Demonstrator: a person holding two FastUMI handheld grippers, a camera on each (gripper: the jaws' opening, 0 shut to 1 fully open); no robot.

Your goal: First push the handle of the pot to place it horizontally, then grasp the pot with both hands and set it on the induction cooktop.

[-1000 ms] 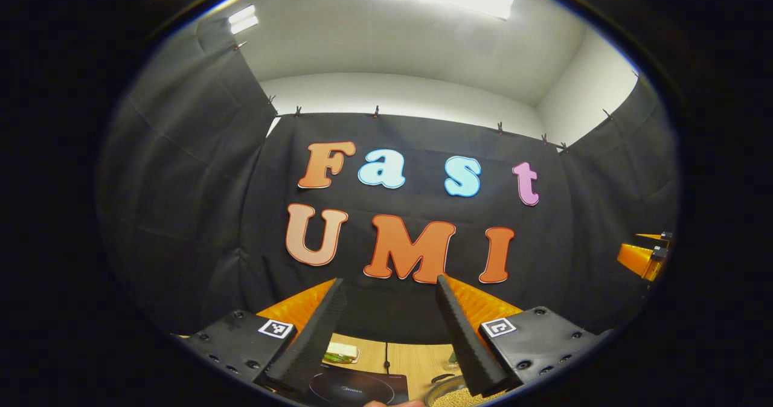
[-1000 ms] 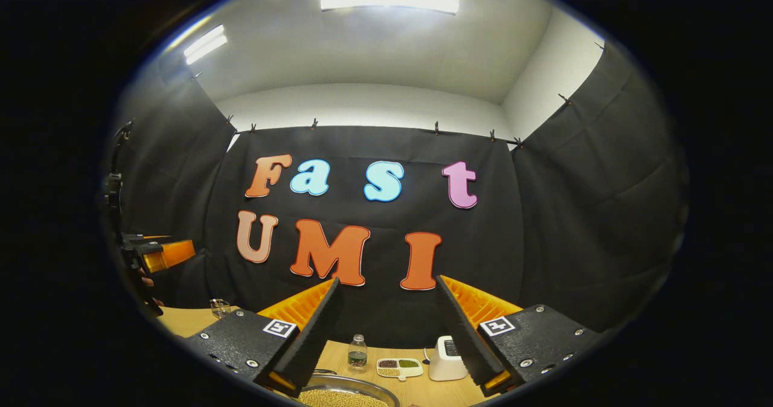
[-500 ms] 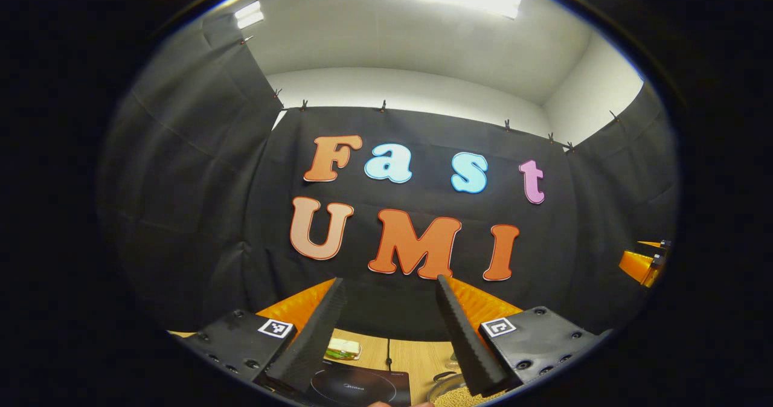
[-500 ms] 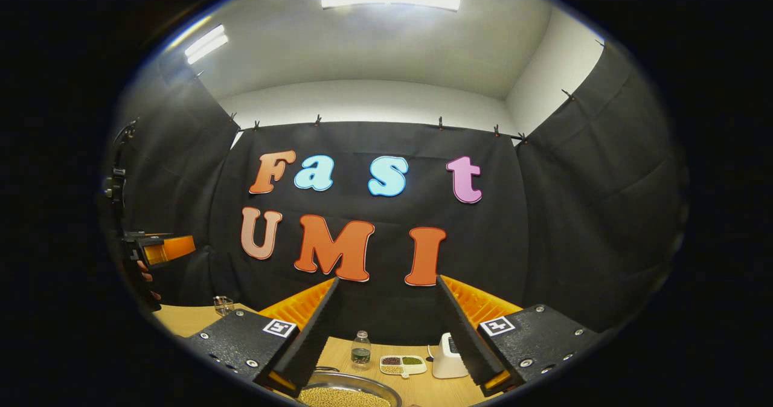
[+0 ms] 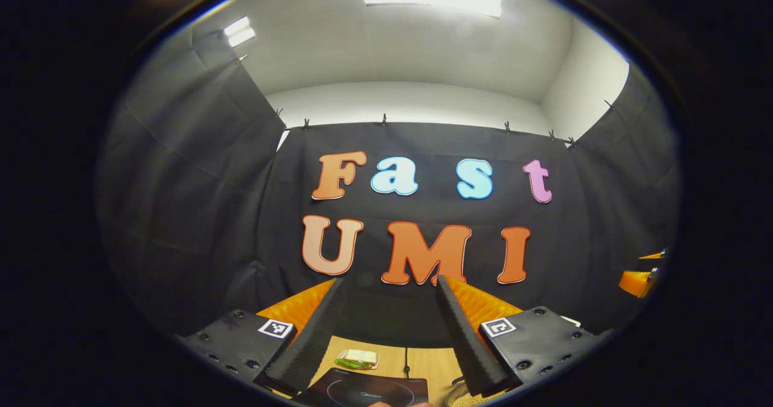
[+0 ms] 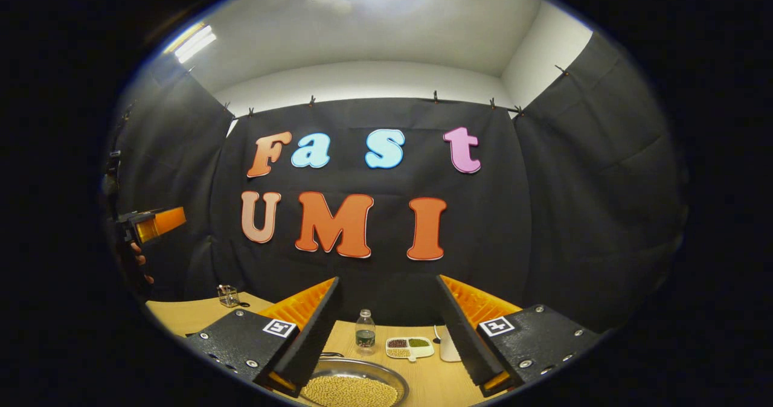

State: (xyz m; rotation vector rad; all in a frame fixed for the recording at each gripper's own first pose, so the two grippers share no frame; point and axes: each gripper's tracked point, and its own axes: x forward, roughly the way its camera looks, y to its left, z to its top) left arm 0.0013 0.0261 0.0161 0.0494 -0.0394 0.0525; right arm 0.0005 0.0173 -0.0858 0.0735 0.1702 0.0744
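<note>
Both claws gape empty above the worktop (image 6: 181, 313). The pot (image 6: 353, 389) lies under the right claw (image 6: 386, 334); the cooktop (image 5: 368, 390) lies under the left claw (image 5: 386, 334).

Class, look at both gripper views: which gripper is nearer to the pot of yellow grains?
Right. The right gripper hangs open just above the pot; the left gripper sits over the cooktop, pot to its right.

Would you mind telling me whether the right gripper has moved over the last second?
Yes. The right gripper has tipped downward: in its view the wall cloth sits higher, and more of the table and the pot of beans shows.
</note>
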